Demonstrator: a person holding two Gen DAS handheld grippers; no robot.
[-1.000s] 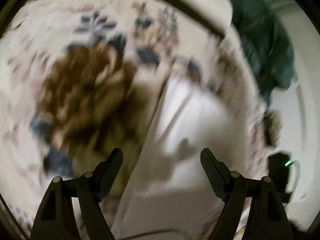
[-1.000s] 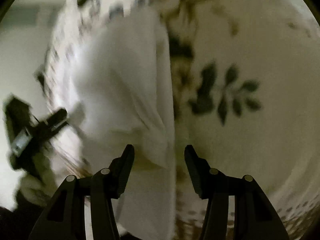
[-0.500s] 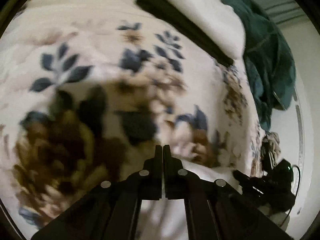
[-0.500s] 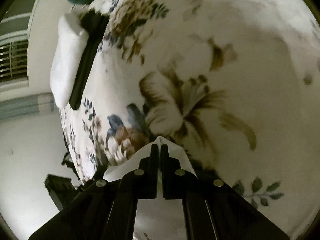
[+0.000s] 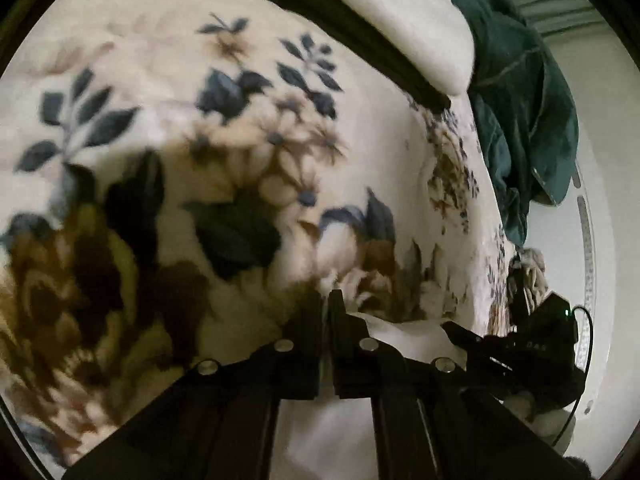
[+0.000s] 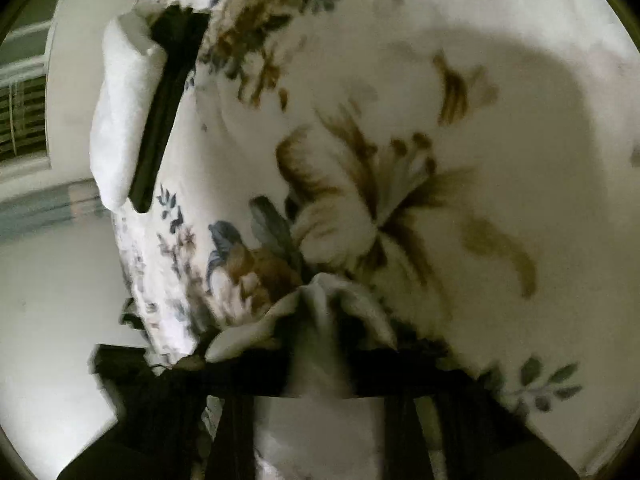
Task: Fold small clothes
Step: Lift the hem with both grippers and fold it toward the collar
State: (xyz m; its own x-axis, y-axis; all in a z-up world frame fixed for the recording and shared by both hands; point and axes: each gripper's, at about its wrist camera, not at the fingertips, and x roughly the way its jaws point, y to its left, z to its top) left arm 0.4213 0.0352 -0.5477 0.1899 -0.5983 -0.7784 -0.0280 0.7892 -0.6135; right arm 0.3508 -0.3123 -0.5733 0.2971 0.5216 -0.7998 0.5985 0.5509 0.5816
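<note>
A small white garment [image 5: 332, 432] hangs below my left gripper [image 5: 325, 300], whose jaws are closed together on its edge, above the floral blanket [image 5: 200, 140]. In the right wrist view my right gripper [image 6: 320, 300] is blurred and dark; the white garment [image 6: 316, 360] is bunched between its fingers and hangs beneath them. The other gripper shows as a dark shape at the lower right of the left wrist view [image 5: 520, 356].
A folded white cloth [image 5: 408, 12] lies on a dark folded piece [image 5: 348, 36] at the bed's far end. A dark green garment [image 5: 524, 112] is heaped at the bed's edge. White wall and floor lie beyond the bed edge [image 6: 60, 280].
One second ago both grippers were open over the white garment. They closed on it half a second ago and now hold it lifted; the right view has shifted and blurred.
</note>
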